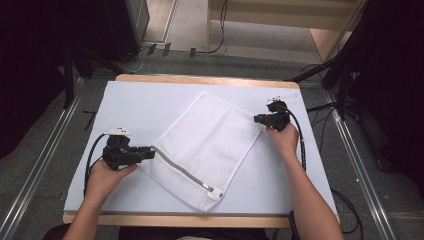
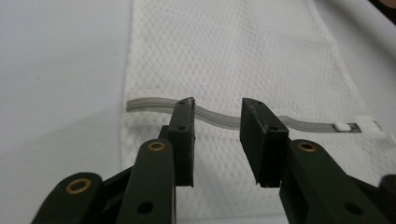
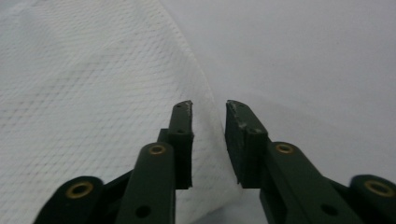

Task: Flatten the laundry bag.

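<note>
Grippers sit at opposite ends of a white mesh laundry bag (image 1: 205, 147) spread flat on the counter (image 1: 135, 102). The left gripper (image 1: 149, 151), held in the person's left hand (image 1: 102, 177), points at the bag's near-left corner, its jaws standing apart with a clear gap; in the left gripper view (image 2: 217, 123) nothing is pinched between them, and the mesh lies beneath and beyond the tips. The right gripper (image 1: 257, 119), held in the right hand (image 1: 284, 137), faces the bag's far-right edge, jaws likewise parted; the right gripper view (image 3: 208, 112) shows the bag's border running up through the gap without either pad pressing on it. Across the bag's near end runs a grey zipper (image 1: 180, 167), seen in the left gripper view as a wavy band (image 2: 219, 119) just past the jaw tips, ending in a small white pull (image 2: 342, 126) near the bag's corner. The bag lies diagonally across the middle of the white counter surface, between the two hands. Black cables (image 1: 300, 137) trail from each gripper towards the counter's near edge.
</note>
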